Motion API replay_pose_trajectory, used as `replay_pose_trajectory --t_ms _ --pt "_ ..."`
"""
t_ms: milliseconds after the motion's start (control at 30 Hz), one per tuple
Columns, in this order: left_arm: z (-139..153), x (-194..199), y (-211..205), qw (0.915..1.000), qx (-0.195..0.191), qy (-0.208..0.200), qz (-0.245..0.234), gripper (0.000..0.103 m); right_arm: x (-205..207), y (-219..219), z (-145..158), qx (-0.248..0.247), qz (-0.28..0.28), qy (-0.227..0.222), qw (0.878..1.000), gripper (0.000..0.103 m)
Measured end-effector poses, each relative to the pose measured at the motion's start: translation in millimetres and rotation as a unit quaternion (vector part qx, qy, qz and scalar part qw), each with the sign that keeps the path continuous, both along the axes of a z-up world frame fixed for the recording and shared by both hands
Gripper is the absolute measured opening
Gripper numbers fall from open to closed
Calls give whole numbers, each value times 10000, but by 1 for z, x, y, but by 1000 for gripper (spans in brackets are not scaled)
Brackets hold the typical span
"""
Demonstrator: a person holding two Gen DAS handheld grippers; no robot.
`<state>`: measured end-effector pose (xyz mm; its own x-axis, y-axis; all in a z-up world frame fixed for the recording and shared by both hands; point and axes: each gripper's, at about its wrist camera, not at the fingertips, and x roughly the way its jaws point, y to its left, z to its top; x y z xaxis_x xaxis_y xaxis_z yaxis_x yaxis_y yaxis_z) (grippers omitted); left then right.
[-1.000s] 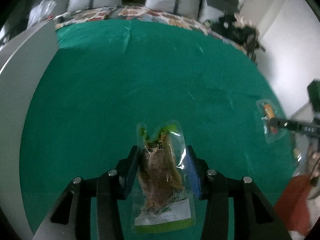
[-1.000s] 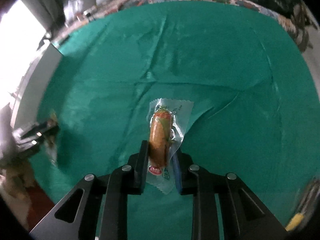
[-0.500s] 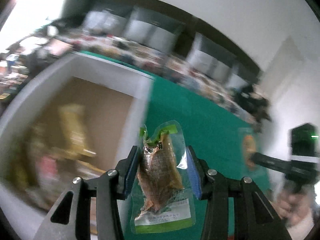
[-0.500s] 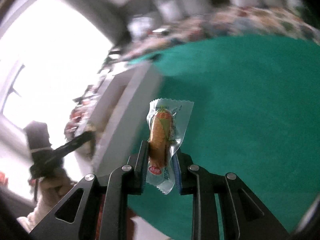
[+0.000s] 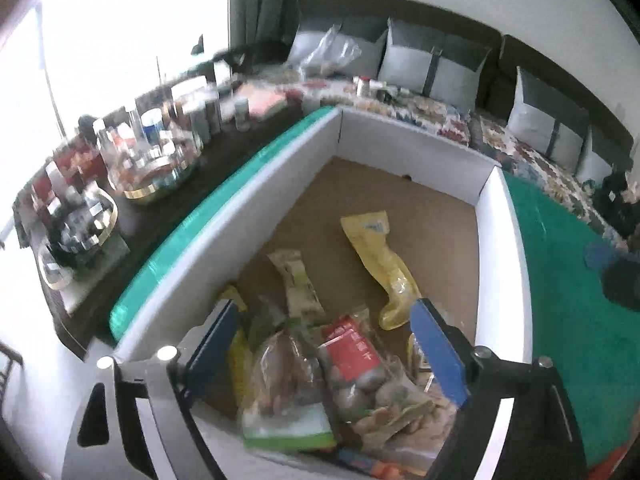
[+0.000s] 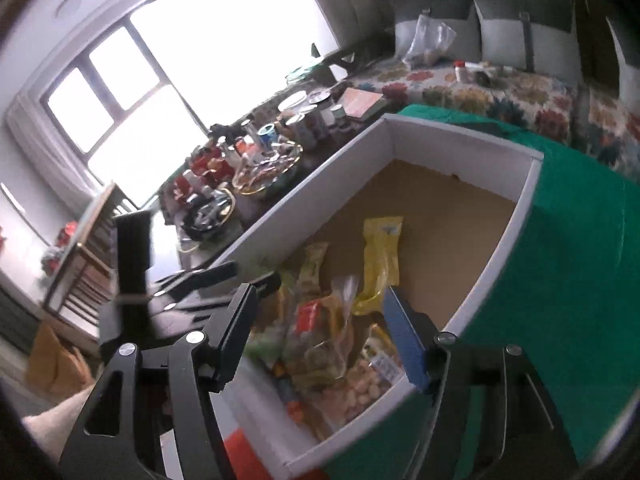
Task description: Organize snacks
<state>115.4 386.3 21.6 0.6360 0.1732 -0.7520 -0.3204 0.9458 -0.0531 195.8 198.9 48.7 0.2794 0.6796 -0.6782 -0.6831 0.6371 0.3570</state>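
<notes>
A white box [image 5: 500, 240] with a brown floor stands on the green cloth [image 5: 560, 280] and holds several snack packets. My left gripper [image 5: 325, 305] hangs over its near end with its jaws opening. The clear meat packet with the green label [image 5: 288, 396] lies blurred below them, untouched by the pads. My right gripper [image 6: 319, 291] is over the same box [image 6: 480, 276], its jaws also opening with nothing pressed between them. I cannot pick its sausage packet out of the pile. A yellow packet [image 6: 380, 256] and a red-labelled one [image 6: 310, 316] lie inside. The left gripper [image 6: 256, 276] shows at the box's left wall.
A dark side table [image 5: 160, 152] crowded with bottles, jars and gold-rimmed trays runs along the box's left side. Behind is a sofa with a floral cover [image 6: 480, 84] and grey cushions [image 5: 436, 64]. Green cloth [image 6: 580, 240] stretches to the right of the box.
Both grippers swung left from the bare green cloth to above the white box. Each had been shut on its packet; now both jaws stand wide and the packets have left them.
</notes>
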Motion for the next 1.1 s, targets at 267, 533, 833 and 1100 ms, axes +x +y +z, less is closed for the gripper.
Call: replay_pose_trajectory --t_ms 267,533,833,1100 --pt "45 -19 -33 9921 1197 -290 221 103 -21 -44 44 534 -325 -1339 9890 88" --pt "62 -33 -37 9913 1041 -447 666 103 -11 -51 52 -40 -744 -1476 9862 88" --pt "69 -39 -35 9871 1194 -554 917 103 -11 -38 34 -828 -574 -1380 9853 88" --pt "76 -43 -26 9859 1209 -640 960 103 -13 -28 25 -1192 -459 -1058 9862 88"
